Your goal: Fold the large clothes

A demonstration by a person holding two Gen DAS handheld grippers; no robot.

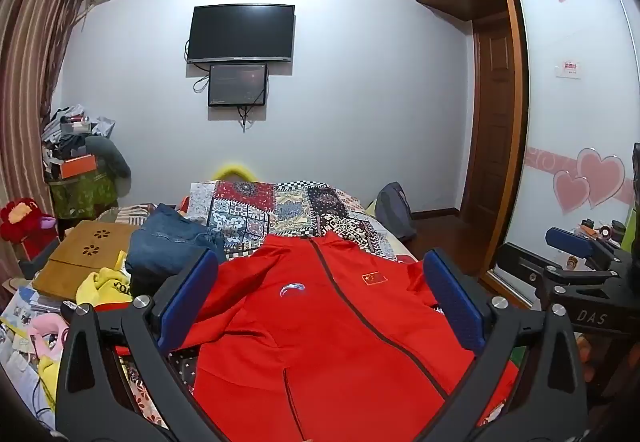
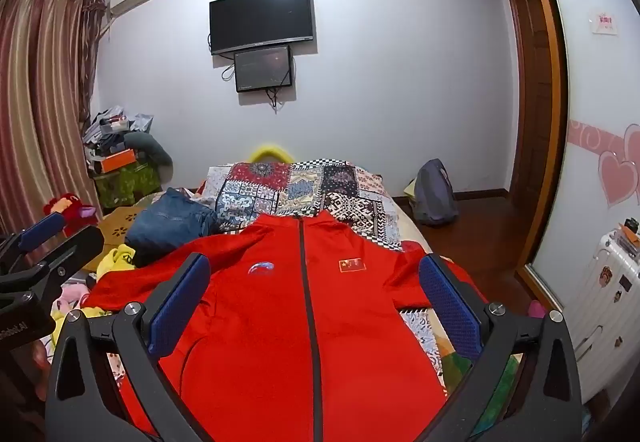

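A red zip-up jacket (image 1: 320,322) (image 2: 304,322) lies face up and spread out on the bed, collar toward the far wall, with a dark zipper down its middle and a small flag patch on the chest. My left gripper (image 1: 320,282) hovers above the jacket's front, wide open, nothing between its blue pads. My right gripper (image 2: 314,282) hangs over the jacket's middle, likewise open and empty. Each gripper shows at the edge of the other's view: the right gripper (image 1: 580,254) and the left gripper (image 2: 44,242).
A patchwork quilt (image 1: 280,210) covers the far end of the bed. Folded blue jeans (image 1: 172,242), a yellow garment (image 1: 104,282) and a wooden board (image 1: 80,258) crowd the left side. A backpack (image 2: 434,190) sits on the floor right, beside a white suitcase (image 2: 612,294).
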